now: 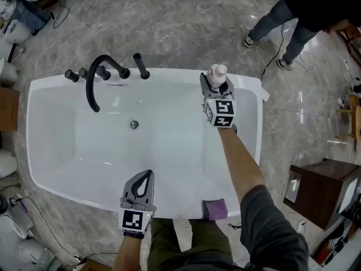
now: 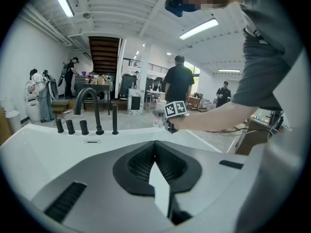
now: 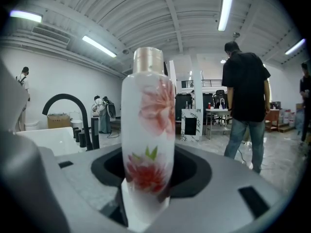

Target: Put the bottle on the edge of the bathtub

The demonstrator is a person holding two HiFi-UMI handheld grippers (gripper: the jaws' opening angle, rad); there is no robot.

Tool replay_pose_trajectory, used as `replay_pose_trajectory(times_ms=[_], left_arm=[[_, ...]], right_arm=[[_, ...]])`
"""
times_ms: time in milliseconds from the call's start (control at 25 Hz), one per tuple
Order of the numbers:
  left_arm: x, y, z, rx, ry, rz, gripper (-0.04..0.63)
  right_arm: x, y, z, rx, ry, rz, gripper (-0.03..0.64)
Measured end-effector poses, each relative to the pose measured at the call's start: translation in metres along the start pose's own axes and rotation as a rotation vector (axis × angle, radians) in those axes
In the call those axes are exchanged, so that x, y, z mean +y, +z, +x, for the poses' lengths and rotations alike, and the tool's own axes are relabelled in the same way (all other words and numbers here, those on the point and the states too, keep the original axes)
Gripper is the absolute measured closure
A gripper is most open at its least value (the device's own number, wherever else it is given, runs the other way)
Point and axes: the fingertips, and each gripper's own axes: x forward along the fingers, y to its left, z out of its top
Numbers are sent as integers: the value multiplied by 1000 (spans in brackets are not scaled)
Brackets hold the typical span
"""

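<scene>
The bottle (image 1: 218, 72) is white with pink and red flowers and a pale cap. It stands upright between the jaws of my right gripper (image 1: 217, 83), which is shut on its lower body, at the far rim of the white bathtub (image 1: 169, 73). In the right gripper view the bottle (image 3: 148, 120) fills the centre and my right gripper (image 3: 148, 154) wraps around its base. I cannot tell whether the base touches the rim. My left gripper (image 1: 145, 180) is shut and empty over the tub's near rim; in its own view the left gripper (image 2: 155, 142) points across the tub.
A black arched faucet (image 1: 96, 81) with handles stands at the tub's far left, and the drain (image 1: 134, 125) lies below it. A purple cloth (image 1: 215, 209) rests on the near rim. A person (image 1: 293, 21) stands beyond the tub. A wooden cabinet (image 1: 318, 188) stands at the right.
</scene>
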Motion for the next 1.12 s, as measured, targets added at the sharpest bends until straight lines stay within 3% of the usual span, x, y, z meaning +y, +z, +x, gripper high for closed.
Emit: replay_pose_trajectory(times_ms=[1120], left_arm=[[6,-22,79,5,-30,-2,597]], right_arm=[[-25,-46,62,-27,7,-16,393]])
